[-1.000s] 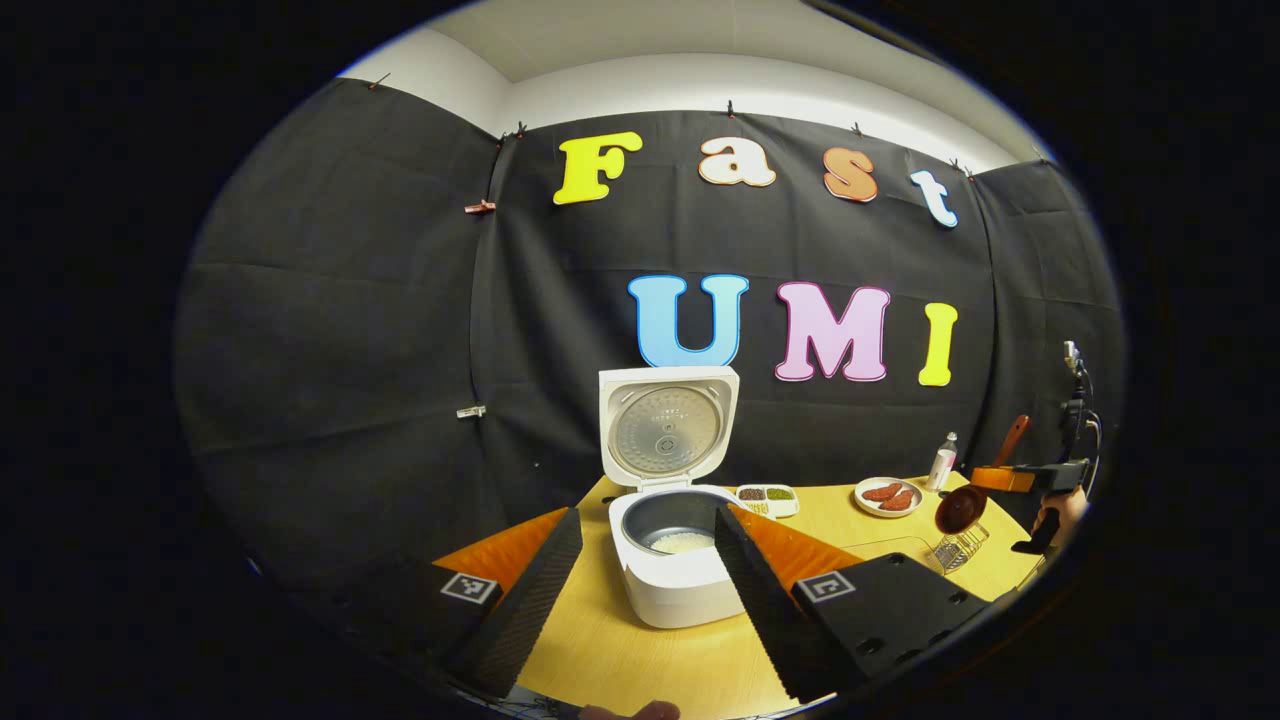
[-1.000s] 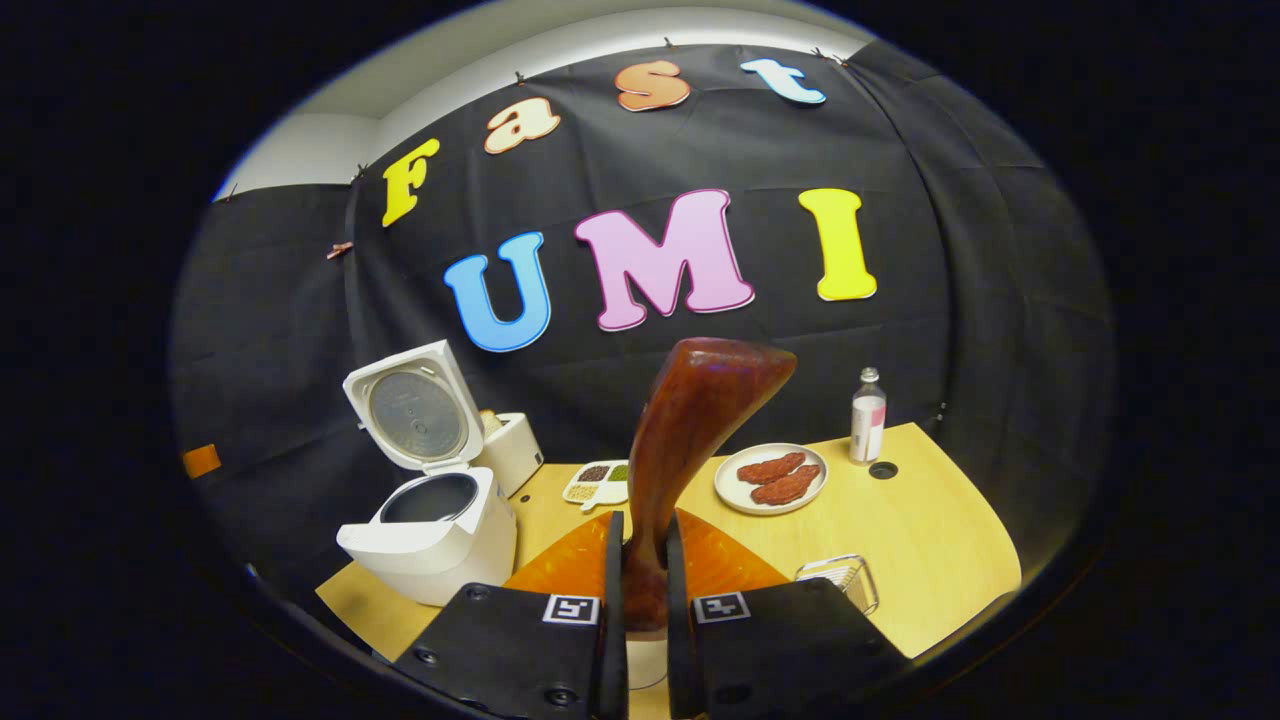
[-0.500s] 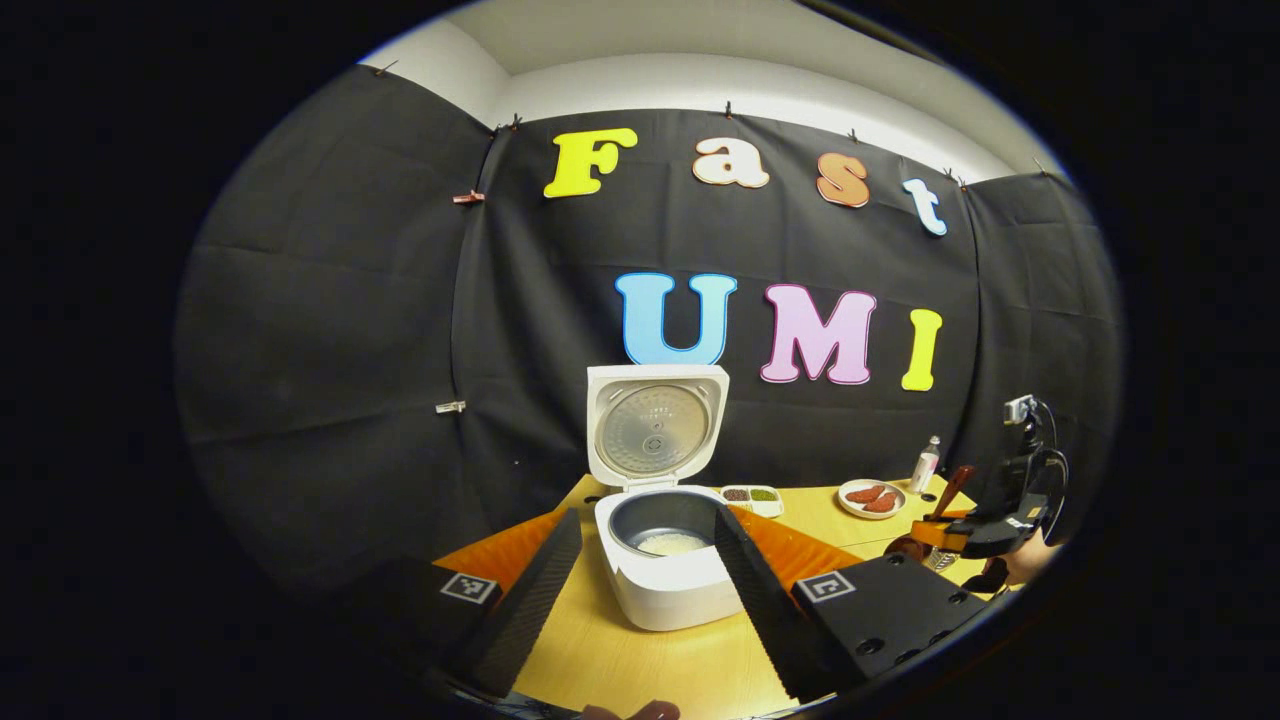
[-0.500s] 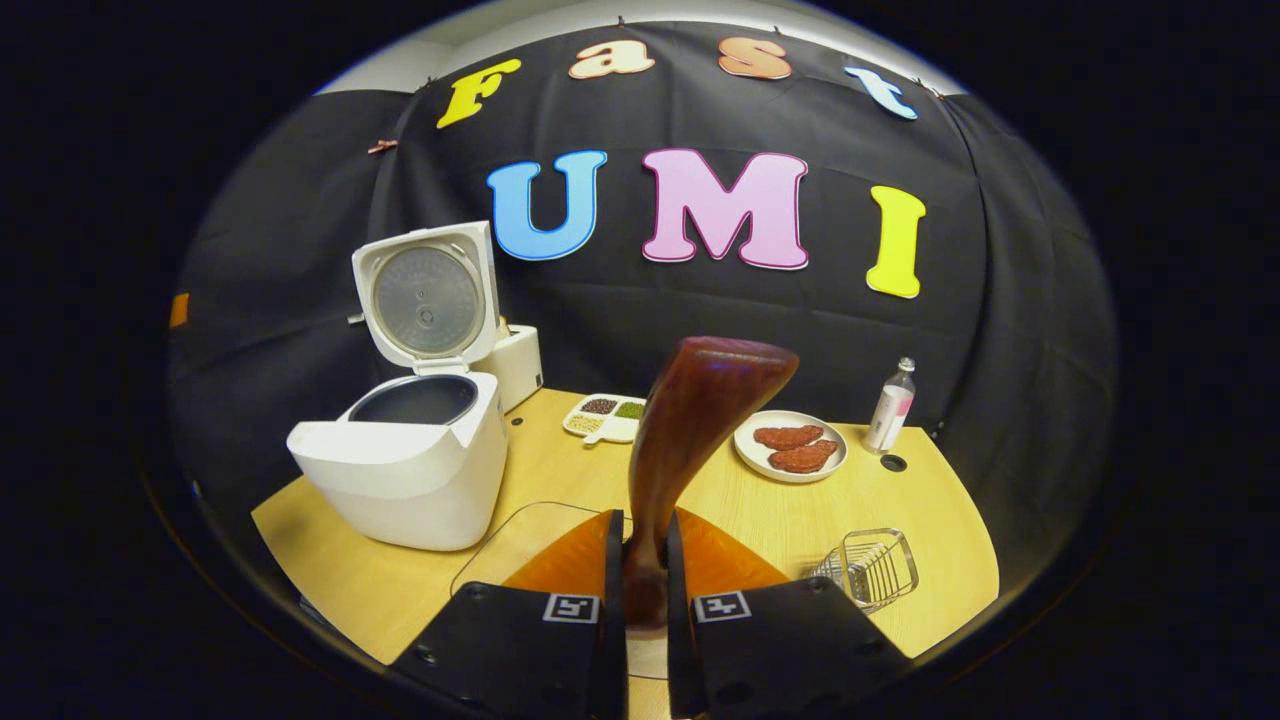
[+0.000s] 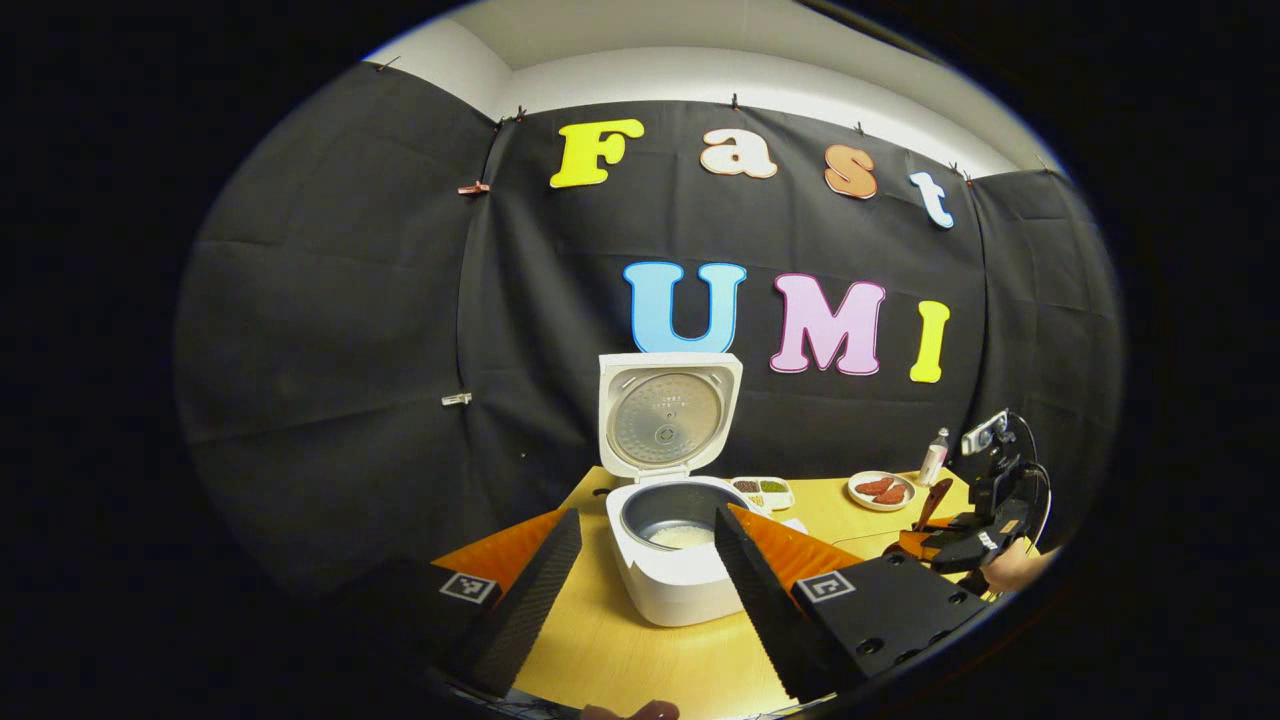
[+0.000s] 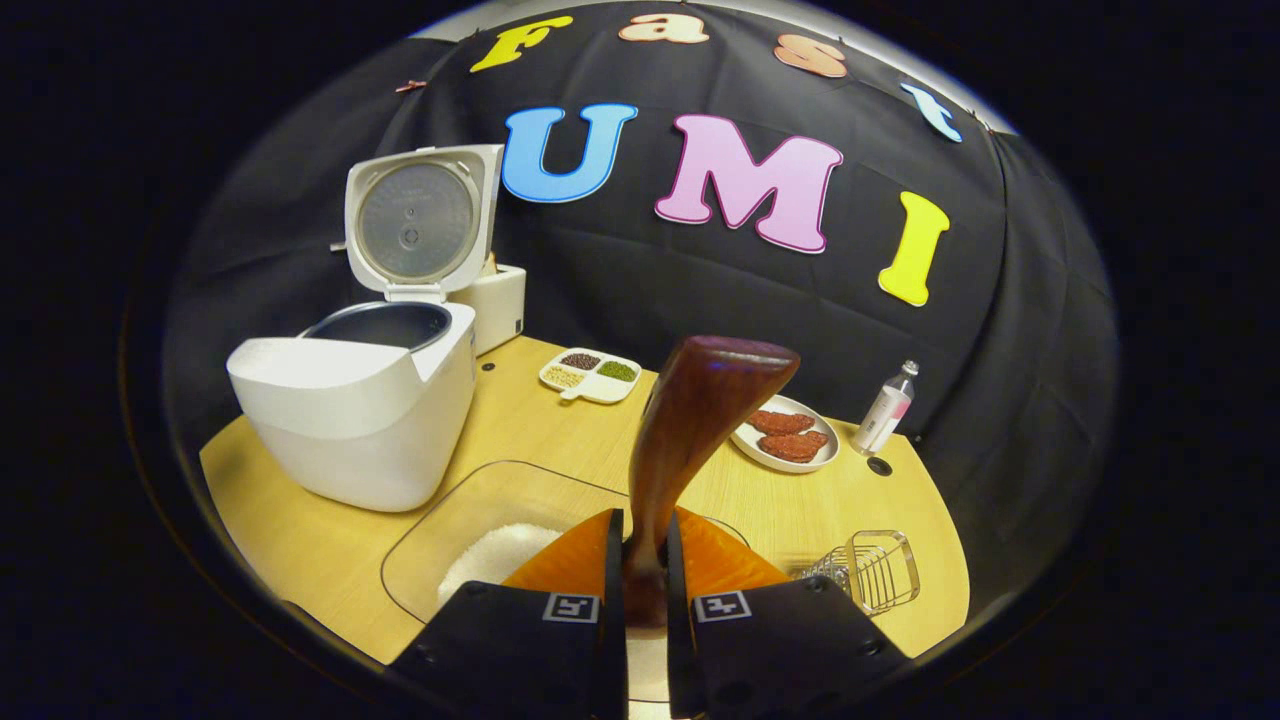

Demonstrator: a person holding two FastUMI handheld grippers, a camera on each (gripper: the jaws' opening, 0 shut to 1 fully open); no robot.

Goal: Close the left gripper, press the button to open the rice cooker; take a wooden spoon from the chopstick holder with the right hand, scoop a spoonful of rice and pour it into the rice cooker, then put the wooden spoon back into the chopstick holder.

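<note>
Right gripper jaws clamp the wooden spoon handle above the clear rice container beside the open rice cooker, apparently for scooping; left gripper jaws stand open.

white rice cooker, reddish-brown wooden spoon

The spoon is dark polished wood with a soft sheen. The rice cooker has a smooth matt white plastic shell; its raised lid is lined with dull grey metal. The counter shows pale wood grain, matt. The tub of rice is clear glossy plastic, and the small basket is shiny metal wire.
</note>
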